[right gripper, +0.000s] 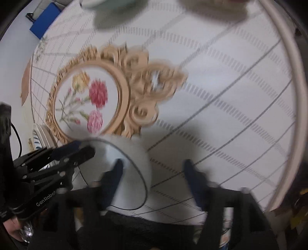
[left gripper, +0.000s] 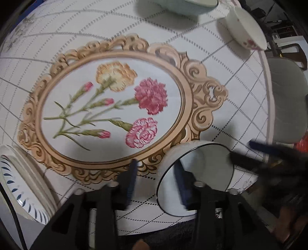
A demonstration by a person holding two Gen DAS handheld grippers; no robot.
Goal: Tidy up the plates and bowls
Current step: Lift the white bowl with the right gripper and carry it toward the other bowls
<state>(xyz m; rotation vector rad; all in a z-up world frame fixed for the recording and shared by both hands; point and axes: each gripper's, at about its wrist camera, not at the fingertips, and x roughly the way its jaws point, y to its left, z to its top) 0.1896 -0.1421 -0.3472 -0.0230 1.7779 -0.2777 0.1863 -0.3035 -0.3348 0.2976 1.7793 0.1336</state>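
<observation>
White bowl: black-rimmed white bowl (left gripper: pixel 194 173) is sitting at the near edge of the desk (left gripper: pixel 231 63), tilted in both views; whether it is resting flat I cannot tell.
Left gripper: left gripper (left gripper: pixel 156 182) is hanging over that near edge with its fingers (left gripper: pixel 131 178) partly spread; one finger is showing outside the bowl wall, the other over the bowl's mouth, so the rim is lying between them, and neither pad appears to be pressing on it.
Right gripper: right gripper (right gripper: pixel 154 173) is standing with fingers (right gripper: pixel 115 173) spread wide; one finger is reaching into the bowl's mouth, the other is hovering over bare cloth beside it, nothing pinched.
Plates: stack of plates (left gripper: pixel 21 184) with blue leaf marks is sitting at the near-left edge of the desk, well apart from the white bowl.
Far bowls: pale green bowl (left gripper: pixel 184 7) is sitting at the far edge; cream bowl (left gripper: pixel 248 32) with red flecks is sitting near the far-right corner, just beside the green one.
Cloth: flower medallion (left gripper: pixel 115 107) is lying bare at the middle of the desk, between the near and far crockery.
Surroundings: grey chair (left gripper: pixel 286 103) is standing off the right edge.
Progress: plates are looking gathered already; the white bowl appears just set down or about to be taken, and the three bowls are not yet nested, so I judge the bowl sorting as still ahead.
</observation>
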